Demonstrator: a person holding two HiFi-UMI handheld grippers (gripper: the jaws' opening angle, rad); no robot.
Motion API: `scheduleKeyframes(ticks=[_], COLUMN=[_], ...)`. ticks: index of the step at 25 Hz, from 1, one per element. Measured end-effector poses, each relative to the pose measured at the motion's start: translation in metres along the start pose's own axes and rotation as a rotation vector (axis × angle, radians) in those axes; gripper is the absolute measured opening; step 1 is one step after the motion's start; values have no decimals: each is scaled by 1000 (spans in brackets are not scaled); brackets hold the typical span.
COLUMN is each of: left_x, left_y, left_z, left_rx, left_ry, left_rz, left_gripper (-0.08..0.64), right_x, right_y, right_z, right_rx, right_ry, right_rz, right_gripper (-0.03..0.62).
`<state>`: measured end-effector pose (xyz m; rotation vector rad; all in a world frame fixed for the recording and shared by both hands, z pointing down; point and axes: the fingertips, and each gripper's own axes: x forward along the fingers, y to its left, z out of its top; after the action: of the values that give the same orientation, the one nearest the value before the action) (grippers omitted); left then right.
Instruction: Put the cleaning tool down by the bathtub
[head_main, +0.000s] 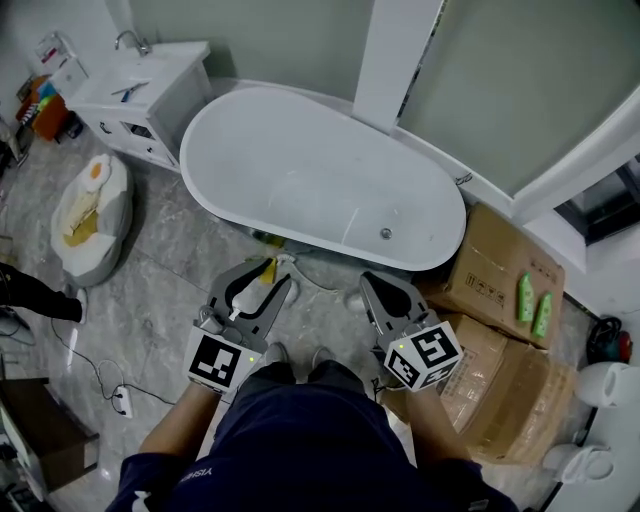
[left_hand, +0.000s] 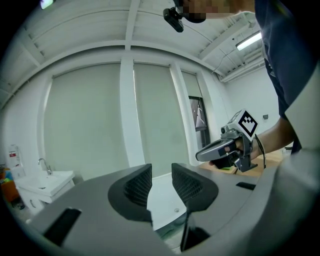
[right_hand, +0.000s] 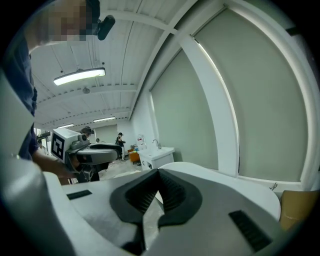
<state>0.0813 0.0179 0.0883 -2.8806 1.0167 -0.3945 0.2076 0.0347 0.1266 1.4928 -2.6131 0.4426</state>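
Note:
The white oval bathtub (head_main: 320, 180) fills the middle of the head view. A yellow and white cleaning tool (head_main: 266, 271) lies on the grey floor at the tub's near side, partly hidden by my left gripper (head_main: 278, 275). That gripper hovers above it and is open; in the left gripper view (left_hand: 161, 170) only the tub's inside (left_hand: 162, 200) shows in the gap between its jaws. To its right my right gripper (head_main: 368, 281) points at the tub, shut and empty (right_hand: 154, 172). Each gripper shows in the other's view, the right (left_hand: 200, 155) and the left (right_hand: 119, 152).
A white sink cabinet (head_main: 150, 95) stands at the tub's left end, with a floor cushion (head_main: 92, 215) in front of it. Cardboard boxes (head_main: 505, 270) bearing two green bottles (head_main: 533, 300) crowd the right. A power strip (head_main: 122, 400) and its cable lie at left.

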Motion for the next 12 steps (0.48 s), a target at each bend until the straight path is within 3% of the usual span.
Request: scheduleKeyframes(ticks=[12], left_x=[-14], left_y=[24], left_z=[-5], left_rx=[-5], left_ry=[-31], left_rz=[-79], left_gripper=[87], right_x=[19], right_y=[31], right_z=[13], right_rx=[-6], right_ry=[-22], right_rz=[-73], right_gripper=[5])
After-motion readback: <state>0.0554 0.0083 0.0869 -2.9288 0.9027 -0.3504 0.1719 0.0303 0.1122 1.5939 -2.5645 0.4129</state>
